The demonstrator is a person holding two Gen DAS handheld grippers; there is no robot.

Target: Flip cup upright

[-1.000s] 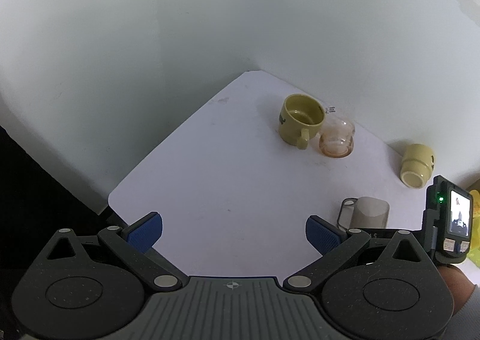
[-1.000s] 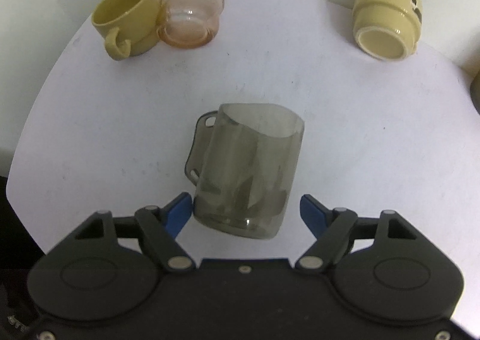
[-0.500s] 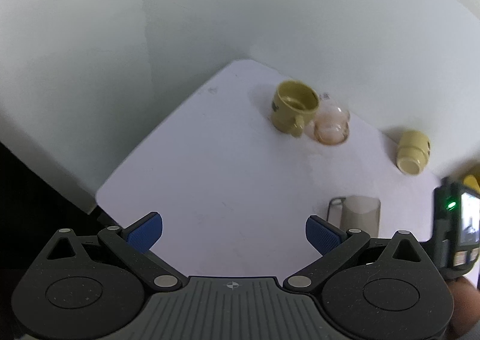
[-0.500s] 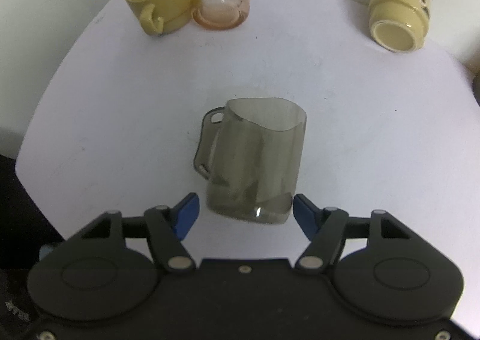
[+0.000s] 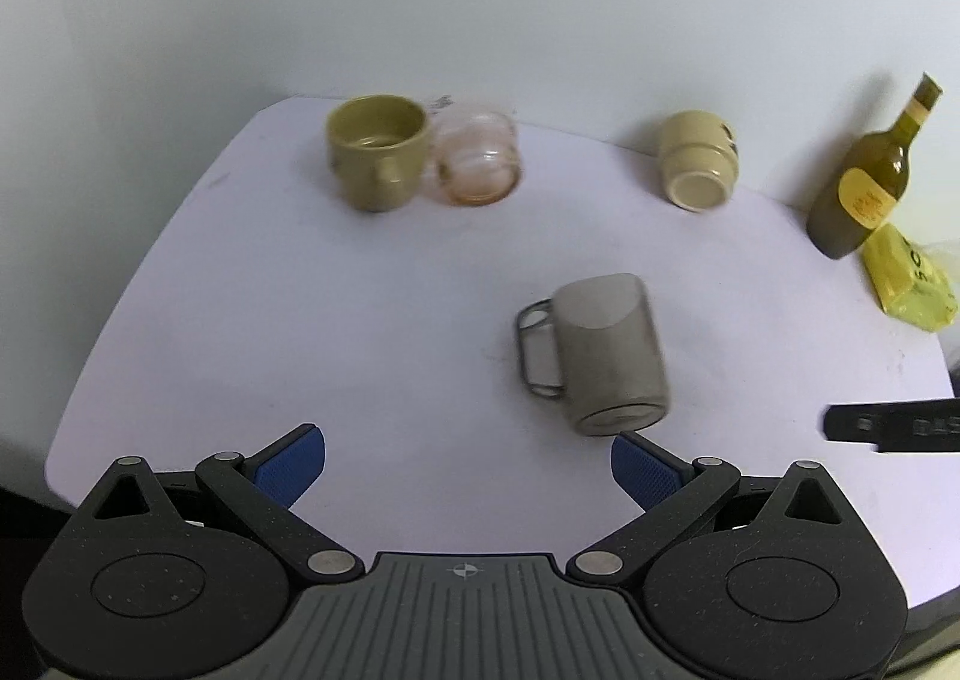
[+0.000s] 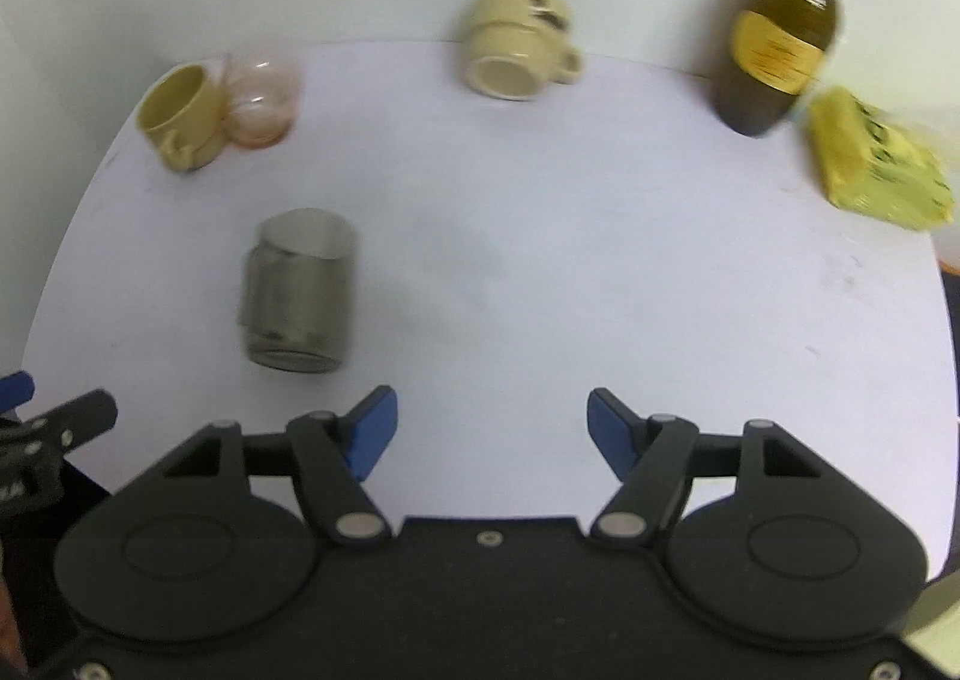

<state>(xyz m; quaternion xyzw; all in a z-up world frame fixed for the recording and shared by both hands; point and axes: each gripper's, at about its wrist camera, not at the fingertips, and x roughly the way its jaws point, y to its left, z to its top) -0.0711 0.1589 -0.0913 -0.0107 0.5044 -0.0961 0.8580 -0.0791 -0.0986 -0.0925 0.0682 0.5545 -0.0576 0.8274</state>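
A smoky grey see-through mug [image 5: 603,353] with a side handle stands on the white table [image 5: 300,320]; its orientation is hard to tell through blur. It also shows in the right wrist view [image 6: 297,290]. A cream cup [image 5: 699,159] lies on its side at the back, its base toward me; it shows in the right wrist view [image 6: 516,59] too. My left gripper [image 5: 468,467] is open and empty, just in front of the grey mug. My right gripper [image 6: 492,431] is open and empty, to the right of the grey mug.
An olive mug [image 5: 378,158] stands upright beside a pinkish glass [image 5: 477,161] at the back left. A dark bottle [image 6: 780,38] and a yellow packet [image 6: 876,164] are at the back right. The table's front edge is close to both grippers.
The right gripper has drawn back and swung right, away from the grey mug it straddled. The left gripper has turned right, so the grey mug now sits before it.
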